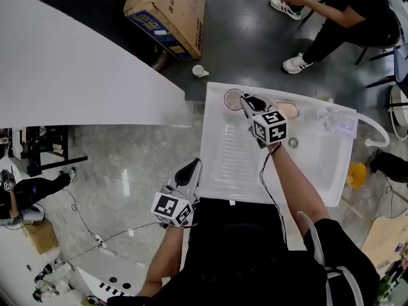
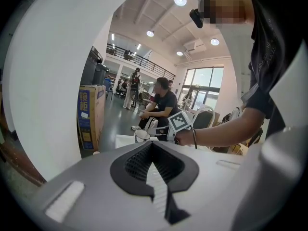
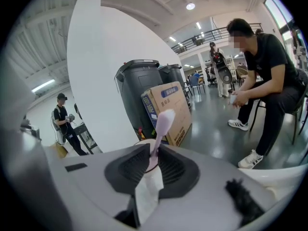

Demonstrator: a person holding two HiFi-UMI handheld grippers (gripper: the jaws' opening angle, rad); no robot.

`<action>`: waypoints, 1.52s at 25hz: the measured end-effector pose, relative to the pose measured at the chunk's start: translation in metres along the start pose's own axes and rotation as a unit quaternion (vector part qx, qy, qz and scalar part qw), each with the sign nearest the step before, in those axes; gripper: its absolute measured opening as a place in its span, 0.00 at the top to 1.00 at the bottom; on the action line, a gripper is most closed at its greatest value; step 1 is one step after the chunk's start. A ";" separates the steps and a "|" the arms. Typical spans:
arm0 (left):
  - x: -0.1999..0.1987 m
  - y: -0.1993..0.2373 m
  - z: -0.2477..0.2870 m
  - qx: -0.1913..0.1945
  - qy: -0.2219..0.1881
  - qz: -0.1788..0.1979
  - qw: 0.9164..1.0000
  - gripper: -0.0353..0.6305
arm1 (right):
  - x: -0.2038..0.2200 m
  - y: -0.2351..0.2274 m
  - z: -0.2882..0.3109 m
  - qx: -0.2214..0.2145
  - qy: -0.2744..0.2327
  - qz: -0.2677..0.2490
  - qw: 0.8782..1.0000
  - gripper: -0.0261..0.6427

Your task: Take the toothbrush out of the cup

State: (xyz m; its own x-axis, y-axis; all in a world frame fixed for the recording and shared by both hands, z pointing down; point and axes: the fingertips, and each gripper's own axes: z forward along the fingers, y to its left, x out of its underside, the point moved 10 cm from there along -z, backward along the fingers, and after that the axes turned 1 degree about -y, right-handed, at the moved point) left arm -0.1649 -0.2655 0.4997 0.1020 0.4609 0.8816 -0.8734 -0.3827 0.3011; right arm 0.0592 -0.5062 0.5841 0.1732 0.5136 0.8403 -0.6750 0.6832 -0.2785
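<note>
A cup (image 1: 232,99) stands on the far left corner of the white sink unit (image 1: 223,164). In the right gripper view a pink toothbrush (image 3: 164,121) rises head-up out of the cup's rim (image 3: 143,141). My right gripper (image 3: 153,155) is shut on its handle, just above the cup. In the head view my right gripper (image 1: 250,104) sits right beside the cup. My left gripper (image 1: 190,172) hangs at the sink's front left edge, shut and holding nothing. The left gripper view shows the cup (image 2: 141,135) and the right gripper's marker cube (image 2: 179,121) ahead.
The sink basin has a drain (image 1: 293,143), a soap dish (image 1: 288,110) and a faucet (image 1: 373,127) at the right. A white panel (image 1: 76,62) stands left of the sink. A cardboard box (image 1: 167,8), a small mug (image 1: 199,71) and a seated person (image 1: 338,11) are on the floor beyond.
</note>
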 end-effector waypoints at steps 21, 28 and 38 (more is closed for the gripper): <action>-0.009 0.003 -0.009 0.028 -0.023 0.006 0.999 0.93 | -0.028 0.023 -0.041 -0.005 -0.015 -0.048 0.999 0.88; -0.009 -0.001 -0.014 0.032 -0.030 0.013 0.999 0.93 | -0.034 0.028 -0.061 0.003 -0.030 -0.046 0.998 0.88; -0.014 -0.003 -0.013 0.039 -0.034 0.022 0.998 0.93 | -0.043 0.033 -0.079 0.007 -0.044 -0.051 0.998 0.88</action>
State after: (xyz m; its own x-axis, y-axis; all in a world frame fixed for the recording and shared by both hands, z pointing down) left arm -0.1698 -0.2602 0.4815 0.0993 0.3872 0.9166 -0.8379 -0.4643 0.2869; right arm 0.0864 -0.4651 0.5017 0.1782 0.3942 0.9016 -0.6674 0.7217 -0.1837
